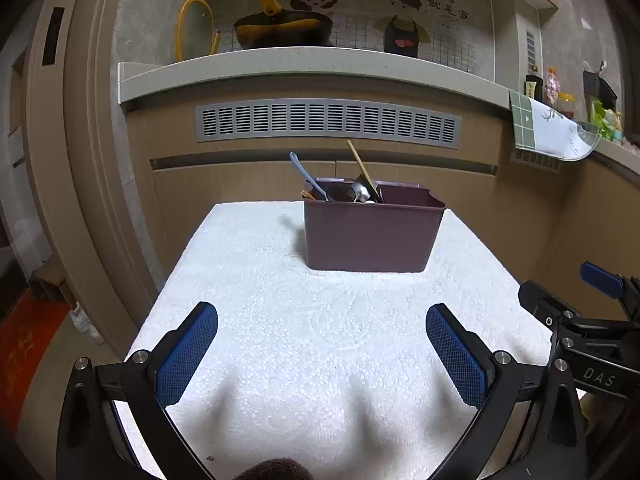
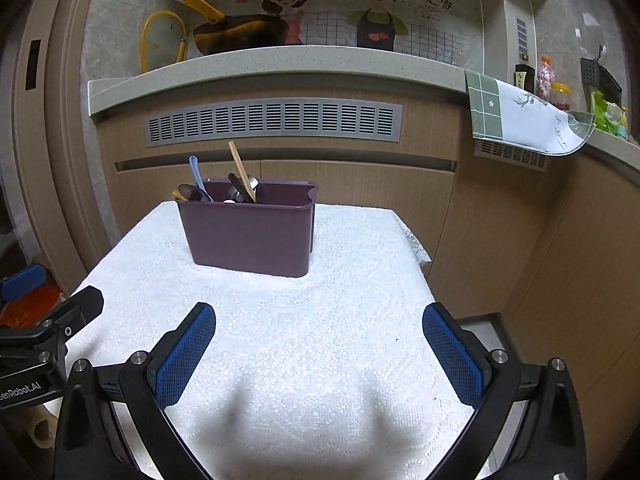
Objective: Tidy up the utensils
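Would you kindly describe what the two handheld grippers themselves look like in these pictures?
Both the left gripper and the right gripper have black frames with silver bolts and two fingers faced with blue, cross-hatched pads. White lettering marks their black bodies. No cables or sleeves show.

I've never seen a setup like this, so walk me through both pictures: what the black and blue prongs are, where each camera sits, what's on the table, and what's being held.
The prongs are two hand-held grippers, each carrying a wide-angle camera that looks forward along its fingers. One picture is from the left gripper, the other from the right gripper; each also shows its neighbour at the picture's edge. Both stand open and hold nothing. On the white tablecloth stands a purple bin with utensils already inside, among them a light blue spoon and a wooden handle. Behind is a kitchen counter.
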Demonstrator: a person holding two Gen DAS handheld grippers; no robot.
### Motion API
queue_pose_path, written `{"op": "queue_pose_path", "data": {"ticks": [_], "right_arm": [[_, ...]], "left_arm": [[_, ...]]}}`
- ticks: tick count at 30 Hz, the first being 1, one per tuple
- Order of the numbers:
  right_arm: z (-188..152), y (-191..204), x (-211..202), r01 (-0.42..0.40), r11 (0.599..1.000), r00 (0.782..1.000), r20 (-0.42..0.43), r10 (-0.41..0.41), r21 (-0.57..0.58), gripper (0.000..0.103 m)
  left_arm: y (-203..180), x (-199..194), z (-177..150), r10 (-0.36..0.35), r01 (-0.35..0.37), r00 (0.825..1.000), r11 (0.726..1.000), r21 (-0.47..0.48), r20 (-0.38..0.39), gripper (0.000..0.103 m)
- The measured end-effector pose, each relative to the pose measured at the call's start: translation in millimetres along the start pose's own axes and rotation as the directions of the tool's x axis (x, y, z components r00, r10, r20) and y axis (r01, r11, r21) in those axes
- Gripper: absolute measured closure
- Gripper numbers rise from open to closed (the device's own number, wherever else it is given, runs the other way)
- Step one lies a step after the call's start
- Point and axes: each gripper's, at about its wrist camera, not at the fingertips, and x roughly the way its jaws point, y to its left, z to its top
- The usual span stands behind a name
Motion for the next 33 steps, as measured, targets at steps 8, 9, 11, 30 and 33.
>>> {"op": "queue_pose_path", "data": {"ticks": [8, 9, 11, 30, 33], "right_arm": [[-1.3, -0.5, 1.2, -0.002, 1.0, 1.0, -0.006, 0.002, 0.001, 0.0], [-1.3, -0.6, 1.5, -0.002, 1.0, 1.0, -0.007, 0.002, 0.001, 0.0], [-1.5, -0.2, 1.2, 0.0, 1.0, 1.0, -0.006, 0.0, 0.0, 0.0], [-2.0, -0.8, -1.1, -0.002, 1.0, 1.0, -0.001, 0.002, -0.006, 0.0], [-2.1, -0.3, -1.2, -0.001, 1.0, 1.0, 0.0, 0.001, -0.005, 0.0]], "left_arm": [[0.9, 5.0, 0.8, -0.006, 0.006, 1.0, 1.0, 0.006, -0.028, 0.0], [0.7, 5.5, 0.9, -0.006, 0.007, 1.0, 1.0, 0.007, -0.03, 0.0], [0.6, 5.7, 0.9, -0.005, 0.005, 0.999, 1.0, 0.008, -0.031, 0.0], [0.1, 4.5, -0.1, -0.01, 0.01, 0.999, 1.0, 0.006, -0.036, 0.0], [0.3, 4.5, 0.1, -0.011, 0.011, 0.999, 1.0, 0.009, -0.038, 0.0]]}}
